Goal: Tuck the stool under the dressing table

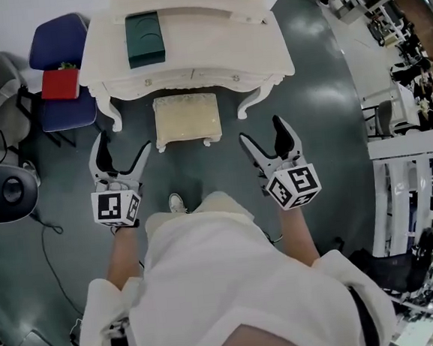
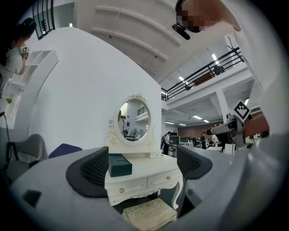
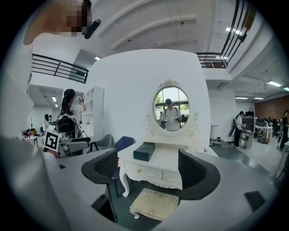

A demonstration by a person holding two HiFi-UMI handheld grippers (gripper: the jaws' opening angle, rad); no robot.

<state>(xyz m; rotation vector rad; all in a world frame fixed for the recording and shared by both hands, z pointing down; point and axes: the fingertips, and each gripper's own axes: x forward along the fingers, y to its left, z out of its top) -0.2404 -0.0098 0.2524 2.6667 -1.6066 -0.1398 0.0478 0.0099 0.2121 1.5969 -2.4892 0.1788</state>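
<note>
Hovering short of the stool [image 1: 187, 120], left gripper [image 1: 123, 144] and right gripper [image 1: 262, 130] both hold jaws apart, empty; the stool sits partly under the dressing table [image 1: 212, 41]. An uneven push could skew it against a curved table leg [image 1: 247, 107]

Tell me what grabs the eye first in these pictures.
The white dressing table with its oval mirror dominates, a dark green box lying on its top. A cream stool stands at its front between the legs, and the left hand-held gripper and right hand-held gripper hang open short of it.
</note>
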